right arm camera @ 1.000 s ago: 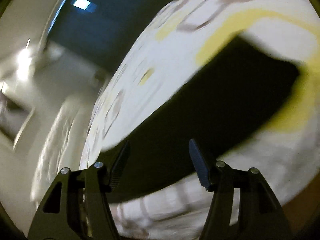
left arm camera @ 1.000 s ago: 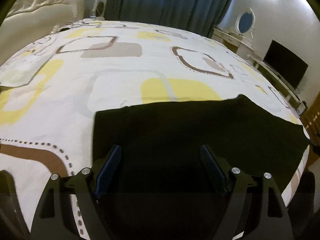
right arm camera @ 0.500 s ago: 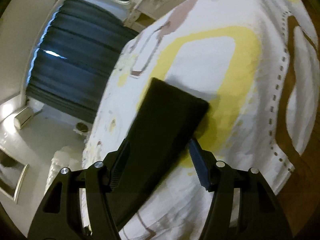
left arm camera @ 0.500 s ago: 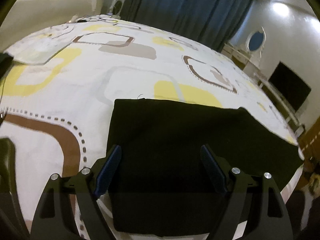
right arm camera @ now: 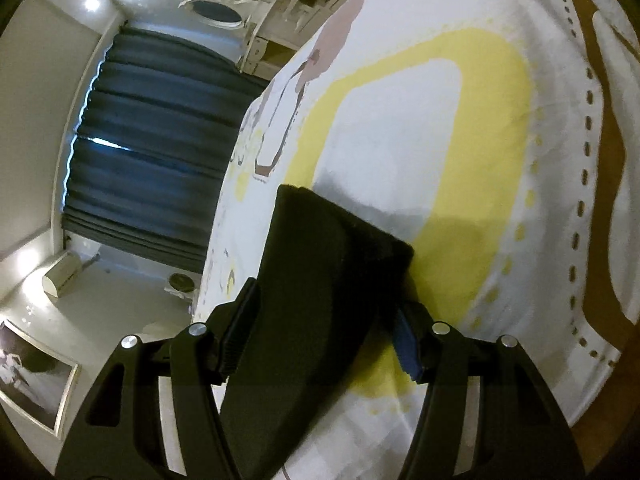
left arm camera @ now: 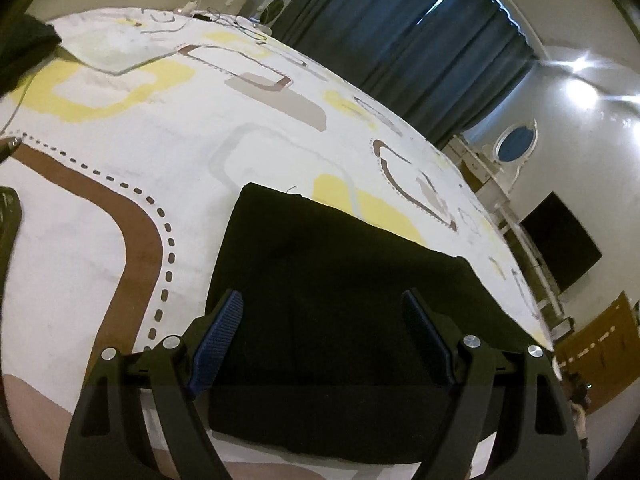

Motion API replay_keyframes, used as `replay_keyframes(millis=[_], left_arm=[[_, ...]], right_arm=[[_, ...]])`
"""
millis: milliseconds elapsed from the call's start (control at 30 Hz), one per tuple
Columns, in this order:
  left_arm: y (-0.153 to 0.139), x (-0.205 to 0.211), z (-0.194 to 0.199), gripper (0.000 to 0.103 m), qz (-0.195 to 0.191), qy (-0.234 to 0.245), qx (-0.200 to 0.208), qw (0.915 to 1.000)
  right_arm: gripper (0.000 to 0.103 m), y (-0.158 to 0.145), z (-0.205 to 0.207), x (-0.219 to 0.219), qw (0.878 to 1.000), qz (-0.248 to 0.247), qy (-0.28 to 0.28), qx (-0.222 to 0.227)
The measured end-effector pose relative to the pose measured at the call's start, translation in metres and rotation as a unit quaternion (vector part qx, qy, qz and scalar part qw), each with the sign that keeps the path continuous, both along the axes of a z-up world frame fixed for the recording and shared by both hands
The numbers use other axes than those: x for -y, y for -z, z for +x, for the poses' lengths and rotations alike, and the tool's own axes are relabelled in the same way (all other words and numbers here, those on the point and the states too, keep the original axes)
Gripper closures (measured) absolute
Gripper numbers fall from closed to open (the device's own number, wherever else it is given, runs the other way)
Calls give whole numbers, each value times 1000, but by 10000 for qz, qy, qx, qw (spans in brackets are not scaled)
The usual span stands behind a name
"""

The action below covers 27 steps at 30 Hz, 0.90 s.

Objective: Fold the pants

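Both tongs are released, nothing pinched: left tongs (left arm camera: pixel 322 336) hang over the pants (left arm camera: pixel 340 300) with fingers spread well apart; right tongs (right arm camera: pixel 326 330) straddle a thick end of the same cloth, open, whether the pads touch it I cannot tell. Change over the last second: pants went from a long strip reaching the right frame edge of the left view to a shorter, near-square block in lower centre; the right view was motion-blurred then and is sharp now, so the sweep seems over. My read: last fold is laid and let go, task near done, only squaring or patting left. Largest to smallest: bed (left arm camera: pixel 120 152) fills both views, white cotton-looking cover, flat, with rounded-rectangle prints in yellow, grey and brown plus a dashed brown line. Pants (right arm camera: pixel 320 280): black, matte, fuzzy knit-like surface, stacked layers giving a blunt thick edge at centre of the right view, one loose thread at the top edge in the left view. Dark curtains (left arm camera: pixel 400 40) upper right, oval mirror (left arm camera: pixel 514 146) at right.
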<state>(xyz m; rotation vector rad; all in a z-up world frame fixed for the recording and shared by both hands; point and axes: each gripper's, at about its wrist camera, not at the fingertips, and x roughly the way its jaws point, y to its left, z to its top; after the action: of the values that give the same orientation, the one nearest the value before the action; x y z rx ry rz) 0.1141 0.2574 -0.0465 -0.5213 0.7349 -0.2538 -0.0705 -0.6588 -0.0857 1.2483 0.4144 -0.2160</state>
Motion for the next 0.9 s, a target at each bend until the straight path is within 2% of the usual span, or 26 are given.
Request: replay_keyframes(millis=[67,133,200,233,267,300,433,567,700,900], left_arm=[[-1,1,-4,23,-23,-44,35,10000],[-2,-1,-7,23,-148,-99,77,9998],[-2,-2,-9,23,-296,-124,30,9995],[-2,-2,-9,23,-315,-132,18,9994],[-3,-1,-9,23,-312,-105,14,9995],[-5,1,-9,23,-288,-58,23,9996],[-7,7,-7,23,-106,47,35,9999],[-4,10,-5,19,-69,63,24,10000],[-3,12,-5,18,-35,77,37,10000],[-2,11,-6,18,-79,78,60,9999]], right_arm=[[42,-1,6,-2,9999,-126,-30,-43],[48,-3,10,-4,9994,-297,-110,-121],[63,-2,11,-3,9994,-259,-159,-134],[68,1,13,0,9995,-230,-159,-147],[80,3,13,2,9996,-211,-168,-131],[85,4,12,2,9997,-174,-183,-63],[88,-6,11,-4,9992,-307,-214,118],[89,-31,12,-19,9972,-515,-390,367],[89,-62,25,-46,9921,-808,-747,595],[89,-105,59,-115,9753,-1334,-1556,822]])
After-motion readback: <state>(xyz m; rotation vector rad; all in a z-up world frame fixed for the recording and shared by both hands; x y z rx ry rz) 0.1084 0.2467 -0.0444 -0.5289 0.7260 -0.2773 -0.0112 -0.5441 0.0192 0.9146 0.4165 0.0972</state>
